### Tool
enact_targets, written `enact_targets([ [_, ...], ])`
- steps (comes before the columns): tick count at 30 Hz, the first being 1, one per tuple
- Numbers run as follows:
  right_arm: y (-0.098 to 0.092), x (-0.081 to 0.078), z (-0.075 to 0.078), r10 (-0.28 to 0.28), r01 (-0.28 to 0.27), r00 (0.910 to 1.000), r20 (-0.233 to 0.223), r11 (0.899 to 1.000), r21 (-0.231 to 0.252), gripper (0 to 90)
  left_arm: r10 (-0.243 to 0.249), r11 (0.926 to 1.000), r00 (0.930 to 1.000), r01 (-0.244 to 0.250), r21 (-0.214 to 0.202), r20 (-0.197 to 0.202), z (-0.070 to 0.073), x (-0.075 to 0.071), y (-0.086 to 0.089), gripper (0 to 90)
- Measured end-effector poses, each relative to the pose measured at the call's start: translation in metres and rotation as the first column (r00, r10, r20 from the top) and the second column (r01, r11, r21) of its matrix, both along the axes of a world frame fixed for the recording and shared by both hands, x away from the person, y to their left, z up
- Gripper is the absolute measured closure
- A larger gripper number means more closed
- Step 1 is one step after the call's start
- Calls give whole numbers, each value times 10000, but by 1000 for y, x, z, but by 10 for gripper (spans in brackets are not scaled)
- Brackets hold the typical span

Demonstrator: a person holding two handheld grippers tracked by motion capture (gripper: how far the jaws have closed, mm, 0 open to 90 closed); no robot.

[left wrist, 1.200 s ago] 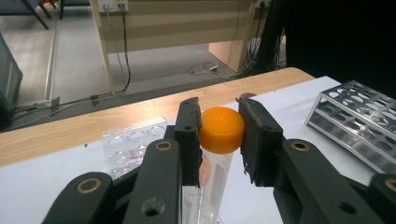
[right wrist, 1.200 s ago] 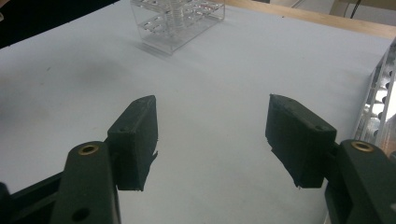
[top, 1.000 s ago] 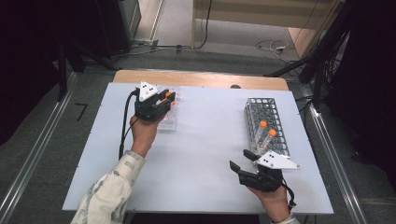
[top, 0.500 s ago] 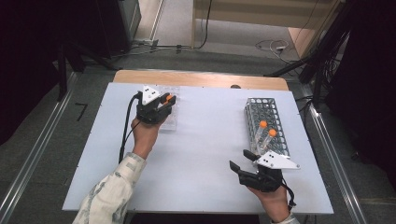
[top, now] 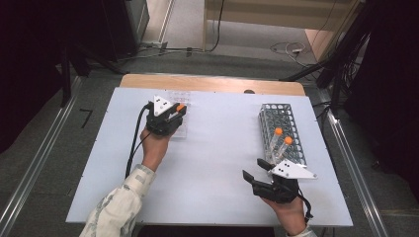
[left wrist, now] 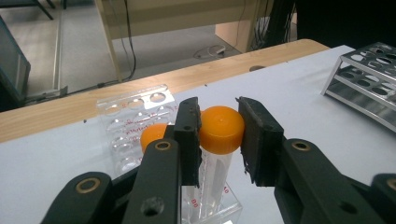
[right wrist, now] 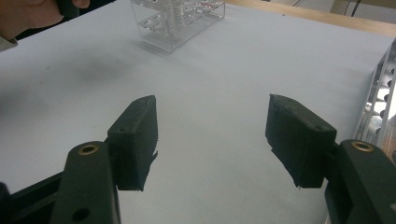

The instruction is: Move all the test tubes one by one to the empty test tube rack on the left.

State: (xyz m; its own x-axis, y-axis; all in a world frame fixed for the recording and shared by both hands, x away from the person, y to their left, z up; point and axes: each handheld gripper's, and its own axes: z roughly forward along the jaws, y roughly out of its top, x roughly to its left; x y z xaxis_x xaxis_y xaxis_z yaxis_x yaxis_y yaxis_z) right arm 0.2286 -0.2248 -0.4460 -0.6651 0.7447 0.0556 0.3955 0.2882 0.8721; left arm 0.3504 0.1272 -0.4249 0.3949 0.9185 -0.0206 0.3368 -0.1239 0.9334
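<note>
The left tongs [top: 174, 114] reach forward from an outstretched forearm in a patterned sleeve, the hand [top: 154, 148] wrapped around the body behind them. Their jaws are clamped together, as narrow as they go, pads [left wrist: 189, 135] pressing in from both sides, with the cable trailing back along the wrist. The right tongs [top: 256, 174] sit close to the person's body, pointing leftward toward the left tongs, held low in the right hand [top: 290, 212]. Their jaws stand wide apart, nothing between the pads [right wrist: 136, 137].
</note>
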Motion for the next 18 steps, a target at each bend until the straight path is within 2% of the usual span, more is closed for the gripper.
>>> enact_targets([
  [12, 0, 0, 0, -7, 7, 10000, 0, 10000, -17, 328, -6, 9998, 10000, 5, -191, -62, 1, -2, 2, 648],
  [14, -1, 0, 0, -9, 9, 10000, 18, 10000, -4, 328, -87, 9995, 10000, 86, -310, -39, 2, -4, 2, 618],
  [18, -3, 0, 1, -100, 100, 9999, 62, 9999, 50, 328, -244, 9986, 9997, 243, -461, -7, 7, -11, 0, 491],
])
